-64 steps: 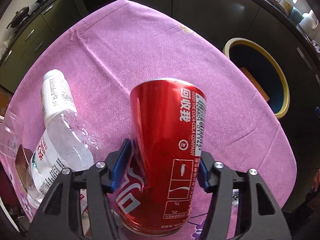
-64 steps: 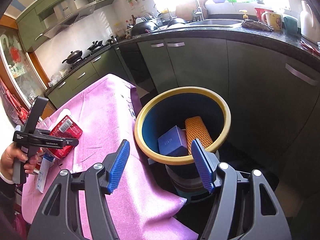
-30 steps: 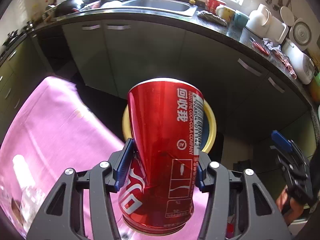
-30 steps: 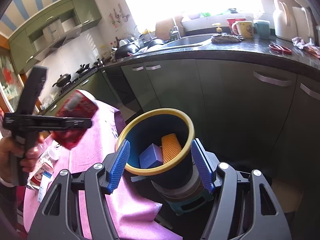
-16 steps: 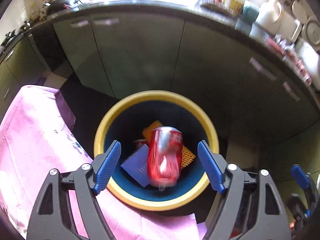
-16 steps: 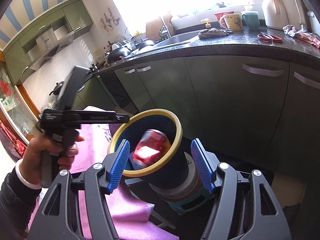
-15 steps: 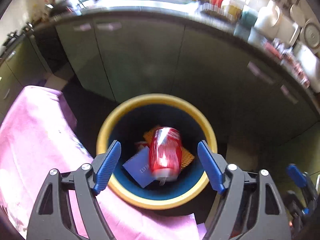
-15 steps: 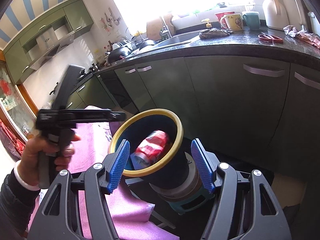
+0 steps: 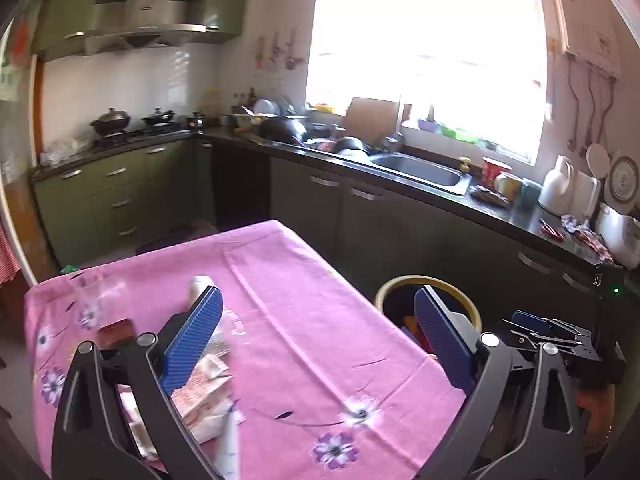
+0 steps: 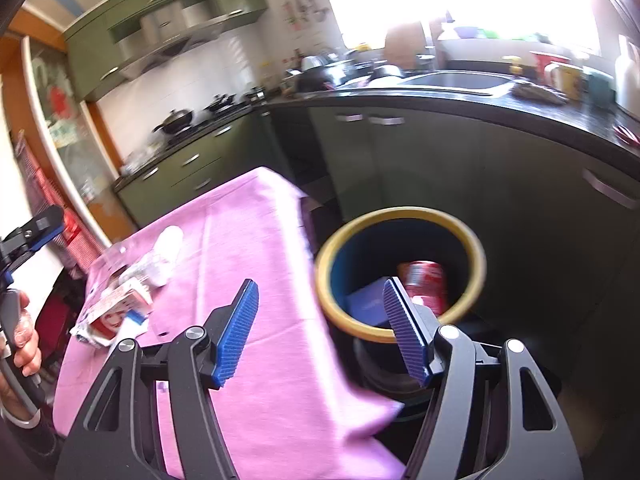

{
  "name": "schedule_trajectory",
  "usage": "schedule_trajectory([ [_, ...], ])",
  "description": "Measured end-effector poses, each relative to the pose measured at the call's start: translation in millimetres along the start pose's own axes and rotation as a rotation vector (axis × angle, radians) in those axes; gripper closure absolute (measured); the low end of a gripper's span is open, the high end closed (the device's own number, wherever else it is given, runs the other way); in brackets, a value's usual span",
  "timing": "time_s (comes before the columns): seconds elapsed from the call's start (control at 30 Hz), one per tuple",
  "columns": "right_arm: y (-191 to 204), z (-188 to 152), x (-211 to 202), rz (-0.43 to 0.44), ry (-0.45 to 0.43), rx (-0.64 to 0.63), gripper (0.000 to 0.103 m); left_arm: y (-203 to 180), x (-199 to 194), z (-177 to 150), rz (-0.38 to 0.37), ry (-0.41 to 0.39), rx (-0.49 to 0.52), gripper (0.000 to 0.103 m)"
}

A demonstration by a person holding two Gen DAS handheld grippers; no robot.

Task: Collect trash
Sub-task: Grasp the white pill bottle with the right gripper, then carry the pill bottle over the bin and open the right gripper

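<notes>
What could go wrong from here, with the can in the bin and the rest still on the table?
1. The bottle lies on its side near the wrappers; a nudge from the open left gripper could roll it.
2. The bin sits below the table edge where the cloth hangs close to its rim; a short drop could land on the floor.
3. Both views are blurred, so aiming is uncertain.

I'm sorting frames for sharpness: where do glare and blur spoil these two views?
Left wrist view: the window is blown out white, and the litter on the pink tablecloth is smeared. Right wrist view: the bin rim and red can are motion-blurred.
</notes>
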State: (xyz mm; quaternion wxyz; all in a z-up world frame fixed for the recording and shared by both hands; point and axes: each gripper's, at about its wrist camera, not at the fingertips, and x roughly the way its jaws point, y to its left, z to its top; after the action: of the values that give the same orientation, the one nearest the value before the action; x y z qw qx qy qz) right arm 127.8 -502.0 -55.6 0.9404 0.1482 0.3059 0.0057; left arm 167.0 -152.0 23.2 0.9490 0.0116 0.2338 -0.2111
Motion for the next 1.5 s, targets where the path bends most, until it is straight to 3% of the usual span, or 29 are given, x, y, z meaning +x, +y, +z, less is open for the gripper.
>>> schedule_trajectory([
  [0.23, 80.7, 4.0, 40.0, 0.095, 0.087, -0.135, 0.037, 73.1, -95.4, -33.7, 0.250, -0.064, -0.095, 0.008],
  [0.5, 162.6, 44.9, 98.0, 0.207, 0.159, -0.230, 0.036, 111.8, -151.1, -69.7, 0.414, -0.050, -0.167, 0.007],
  [0.57, 182.1, 60.7, 118.6, 0.246, 0.190, -0.243, 0.036, 114.0, -153.0, -73.4, 0.423, -0.041, -0.180, 0.007],
  [0.73, 231.2, 85.8, 193.7, 0.250, 0.321, -0.278, 0.036, 118.6, -154.3, -74.3, 0.424, -0.032, -0.198, 0.007],
  [0.93, 279.8, 80.4, 290.8, 0.202, 0.538, -0.319, 0.036, 117.5, -154.0, -74.6, 0.423, -0.025, -0.189, 0.007],
  [1.03, 291.4, 76.8, 322.0, 0.161, 0.600, -0.324, 0.038, 120.6, -154.0, -75.4, 0.427, -0.021, -0.195, 0.007],
  [1.2, 302.0, 74.5, 352.6, 0.117, 0.656, -0.314, 0.041, 128.1, -151.8, -77.2, 0.423, -0.013, -0.211, 0.007],
  [1.27, 306.2, 69.8, 359.1, 0.103, 0.670, -0.324, 0.049, 129.2, -148.8, -78.5, 0.414, -0.006, -0.213, 0.007],
  [1.5, 317.4, 49.4, 368.8, 0.060, 0.682, -0.366, 0.054, 133.3, -145.7, -81.9, 0.397, 0.009, -0.224, 0.007],
])
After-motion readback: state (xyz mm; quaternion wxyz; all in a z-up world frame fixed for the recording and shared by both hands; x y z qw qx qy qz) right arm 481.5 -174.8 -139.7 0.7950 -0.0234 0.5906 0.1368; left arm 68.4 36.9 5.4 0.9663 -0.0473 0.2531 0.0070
